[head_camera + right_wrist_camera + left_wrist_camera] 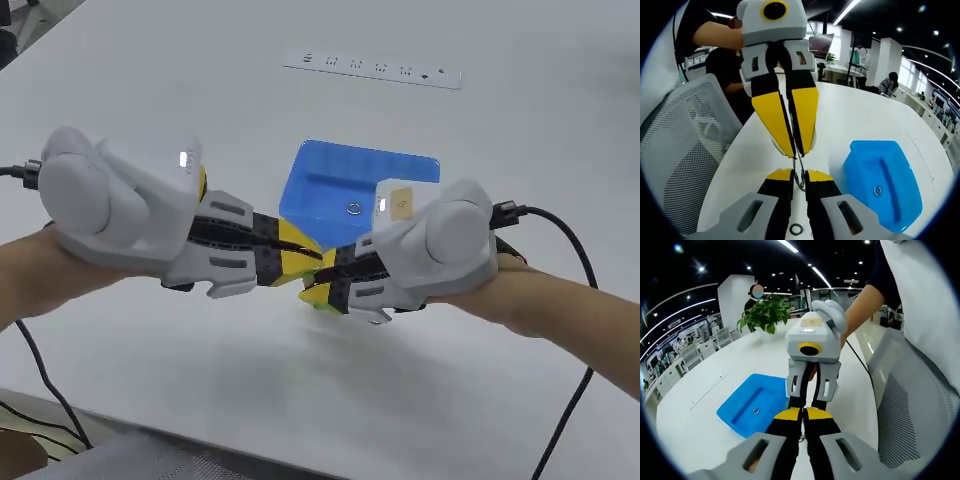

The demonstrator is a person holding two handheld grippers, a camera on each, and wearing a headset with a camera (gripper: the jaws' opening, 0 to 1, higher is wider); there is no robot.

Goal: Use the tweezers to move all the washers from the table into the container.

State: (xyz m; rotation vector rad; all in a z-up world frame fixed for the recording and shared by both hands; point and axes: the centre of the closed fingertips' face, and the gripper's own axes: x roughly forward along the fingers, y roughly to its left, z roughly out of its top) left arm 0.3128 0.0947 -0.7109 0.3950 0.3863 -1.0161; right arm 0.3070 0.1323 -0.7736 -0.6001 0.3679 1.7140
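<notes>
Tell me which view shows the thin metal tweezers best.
Right gripper view: the thin metal tweezers show plainly between left gripper and right gripper. Left gripper view gives a sliver; in the head view jaws cover them.

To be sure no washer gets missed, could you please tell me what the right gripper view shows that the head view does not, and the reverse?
Right gripper view: a loose washer lying on the table near its bottom edge, thin tweezers between the meeting jaws, and a mesh chair.
Head view: a power strip beyond the blue container.
Both: that container with one washer inside, and the left gripper and right gripper tip to tip.
</notes>
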